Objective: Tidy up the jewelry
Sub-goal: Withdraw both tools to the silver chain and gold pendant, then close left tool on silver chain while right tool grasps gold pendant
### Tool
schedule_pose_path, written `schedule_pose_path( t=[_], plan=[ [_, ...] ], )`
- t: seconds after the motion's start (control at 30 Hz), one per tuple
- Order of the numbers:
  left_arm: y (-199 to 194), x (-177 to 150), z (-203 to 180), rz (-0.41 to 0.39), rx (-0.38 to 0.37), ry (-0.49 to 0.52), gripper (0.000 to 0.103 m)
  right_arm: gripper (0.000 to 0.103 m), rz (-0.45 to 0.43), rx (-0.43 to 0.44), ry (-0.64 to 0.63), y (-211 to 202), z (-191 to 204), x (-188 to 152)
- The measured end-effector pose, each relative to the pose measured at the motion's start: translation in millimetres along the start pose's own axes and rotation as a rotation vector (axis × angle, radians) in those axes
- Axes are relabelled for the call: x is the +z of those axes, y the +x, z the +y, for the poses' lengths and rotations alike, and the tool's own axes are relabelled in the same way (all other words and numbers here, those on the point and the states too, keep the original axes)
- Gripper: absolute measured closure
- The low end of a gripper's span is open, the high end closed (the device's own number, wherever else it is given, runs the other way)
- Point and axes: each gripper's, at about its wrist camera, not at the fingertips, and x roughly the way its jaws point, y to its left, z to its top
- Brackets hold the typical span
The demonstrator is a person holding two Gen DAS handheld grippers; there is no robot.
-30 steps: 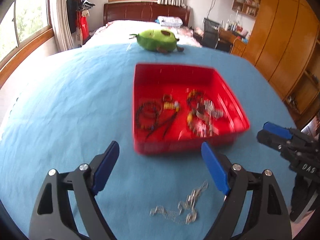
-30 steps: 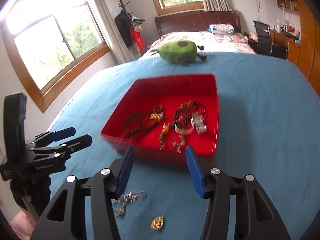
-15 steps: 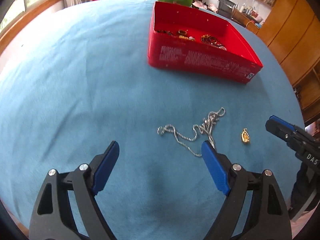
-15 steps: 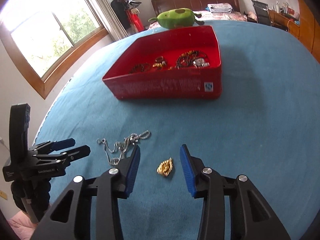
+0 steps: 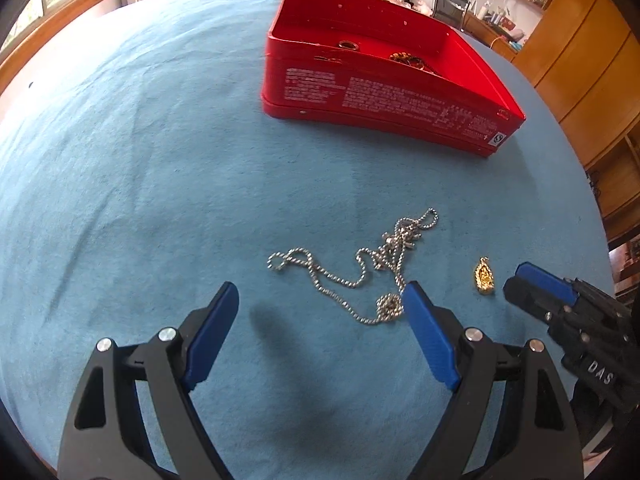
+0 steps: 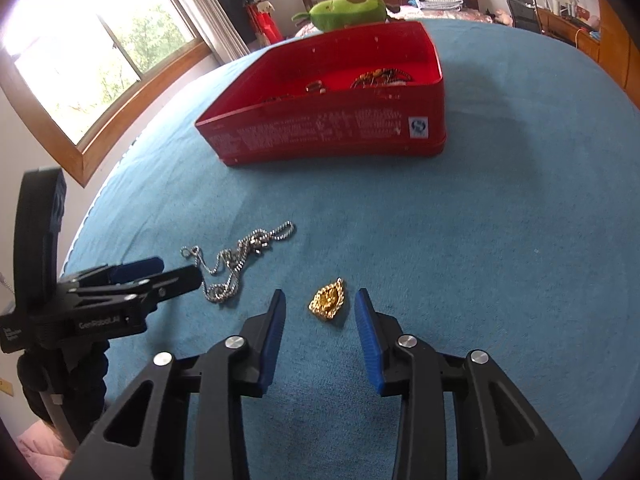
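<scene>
The blue cloth-covered worktop (image 6: 500, 240) is soft and napped, which I judge to be the root of most trouble here: a fingertip pressed into it could pinch fabric along with metal. On it, well beyond the loose pieces, stands the shallow red rectangular tin (image 6: 332, 132), already holding beaded and gold pieces, with a green plush toy (image 6: 348, 10) behind it. The left tongs (image 5: 320, 300) hang wide open over the silver ball-chain necklace (image 5: 360, 272), which lies in loose tangled loops; one blue finger (image 5: 424, 332) sits right at a small coil of it, so a careless closing might catch only a single strand and drag the rest across the cloth. The right tongs (image 6: 320, 308) have just been closing and now stand narrowly parted around the small gold filigree pendant (image 6: 328, 303), the pads just beside it but not yet touching. The pendant lies flat and thin, so the likeliest failure, as I read it, is the pads sliding over its top or flicking it sideways out of the gap. With the two tongs this near each other, they could also knock together on the way to the tin.
</scene>
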Motion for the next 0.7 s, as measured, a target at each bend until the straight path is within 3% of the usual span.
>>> schedule_pose_path(
  t=[0.37, 0.57, 0.63, 0.7],
  plan=[
    [18.8, 10.1, -13.7, 0.021, 0.01, 0.029, 0.021, 0.07, 0.049, 0.002, 0.015, 19.2, -4.1, 3.6],
    [23.0, 13.7, -27.5, 0.024, 0.022, 0.067, 0.033, 0.072, 0.047, -0.014, -0.007, 22.6, -1.4, 4.2],
    [24.5, 13.7, -33.2, 0.027, 0.02, 0.078, 0.034, 0.08, 0.041, -0.043, -0.029, 23.9, 1.5, 3.9],
    [26.2, 14.4, -39.7, 0.032, 0.019, 0.096, 0.039, 0.082, 0.037, -0.047, -0.041, 24.0, 1.8, 4.1]
  ],
)
